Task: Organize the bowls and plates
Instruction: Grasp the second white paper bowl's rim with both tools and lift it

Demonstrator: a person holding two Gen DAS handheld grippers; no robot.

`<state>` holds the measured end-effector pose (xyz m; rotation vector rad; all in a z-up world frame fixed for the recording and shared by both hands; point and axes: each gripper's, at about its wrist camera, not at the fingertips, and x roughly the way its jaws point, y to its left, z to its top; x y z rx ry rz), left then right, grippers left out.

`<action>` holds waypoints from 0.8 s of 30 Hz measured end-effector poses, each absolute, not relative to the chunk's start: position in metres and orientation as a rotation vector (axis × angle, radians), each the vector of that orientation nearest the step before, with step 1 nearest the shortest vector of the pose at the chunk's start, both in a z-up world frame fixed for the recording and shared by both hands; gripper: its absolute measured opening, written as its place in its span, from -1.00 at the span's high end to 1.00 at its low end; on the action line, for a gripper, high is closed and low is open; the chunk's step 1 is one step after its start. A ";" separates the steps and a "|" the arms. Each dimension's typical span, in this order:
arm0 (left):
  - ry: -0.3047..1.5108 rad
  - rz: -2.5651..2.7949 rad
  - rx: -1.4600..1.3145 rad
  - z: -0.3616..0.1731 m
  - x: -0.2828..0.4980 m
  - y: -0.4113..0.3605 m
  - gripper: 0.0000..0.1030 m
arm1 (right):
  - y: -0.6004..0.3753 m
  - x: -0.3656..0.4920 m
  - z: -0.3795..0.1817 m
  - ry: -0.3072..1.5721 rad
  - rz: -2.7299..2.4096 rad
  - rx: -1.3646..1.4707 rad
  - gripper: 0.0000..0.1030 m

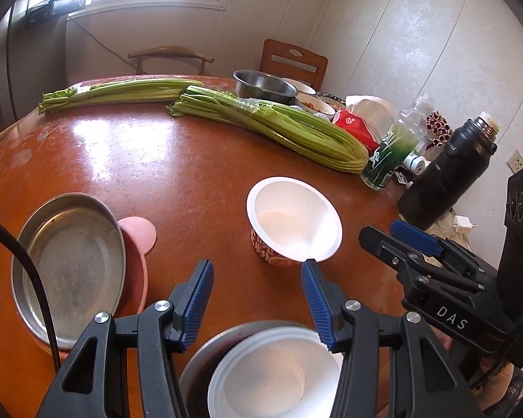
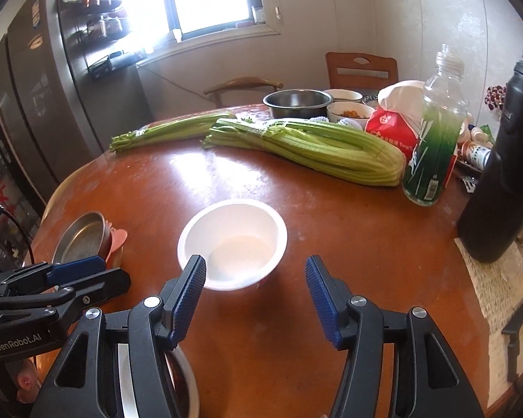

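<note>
White bowl [image 2: 232,244] before gaping right gripper [image 2: 254,299]

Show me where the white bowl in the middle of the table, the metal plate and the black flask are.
white bowl [image 2: 239,244]: right wrist view, inner bottom.
metal plate [image 1: 71,264]: left wrist view, flat inside.
black flask [image 1: 446,174]: left wrist view, body.

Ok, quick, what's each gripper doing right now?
Left gripper: open, holding nothing.
Right gripper: open, holding nothing, facing the white bowl.
</note>
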<state>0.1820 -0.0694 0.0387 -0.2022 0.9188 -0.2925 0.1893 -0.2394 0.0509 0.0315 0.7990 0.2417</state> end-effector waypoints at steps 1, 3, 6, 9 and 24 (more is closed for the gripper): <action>0.923 -0.292 -0.202 0.038 0.187 -0.069 -0.02 | -0.239 0.194 0.050 0.803 0.241 0.027 -0.19; 0.937 -0.290 -0.206 0.036 0.198 -0.069 -0.02 | -0.238 0.203 0.047 0.814 0.236 0.019 -0.19; 0.951 -0.293 -0.208 0.033 0.212 -0.069 -0.02 | -0.237 0.215 0.040 0.836 0.237 0.020 -0.19; 0.970 -0.299 -0.206 0.029 0.221 -0.071 -0.02 | -0.238 0.225 0.031 0.861 0.231 0.019 -0.19; 1.024 -0.330 -0.201 0.009 0.246 -0.082 -0.02 | -0.224 0.241 -0.006 0.945 0.298 -0.016 -0.19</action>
